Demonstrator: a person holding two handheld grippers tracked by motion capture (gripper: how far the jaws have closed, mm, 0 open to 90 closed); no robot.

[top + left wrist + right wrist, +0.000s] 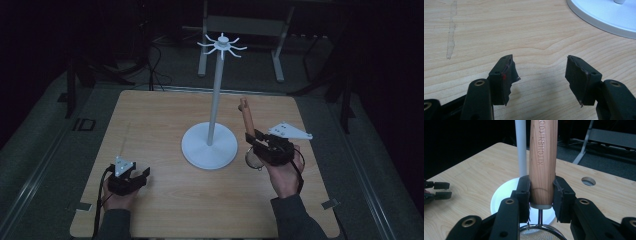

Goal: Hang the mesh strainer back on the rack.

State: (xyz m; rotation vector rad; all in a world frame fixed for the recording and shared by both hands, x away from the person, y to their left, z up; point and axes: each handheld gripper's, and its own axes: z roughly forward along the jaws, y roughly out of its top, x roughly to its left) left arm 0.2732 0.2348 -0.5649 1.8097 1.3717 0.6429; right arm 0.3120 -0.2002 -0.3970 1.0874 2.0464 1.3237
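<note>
Right gripper (541, 195) clamps strainer handle (543, 157) — probably upright.

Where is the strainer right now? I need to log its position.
The strainer is clamped by its wooden handle in the right gripper, just right of the white stand's base.

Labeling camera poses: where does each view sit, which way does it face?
High view: above the table's near side, looking forward-down; forearms, both tools.
Left gripper view: on left tool, low, facing tabletop; own open jaws.
Right gripper view: on right tool, facing forward; jaws clamp strainer handle.
Shared: white stand.
</note>
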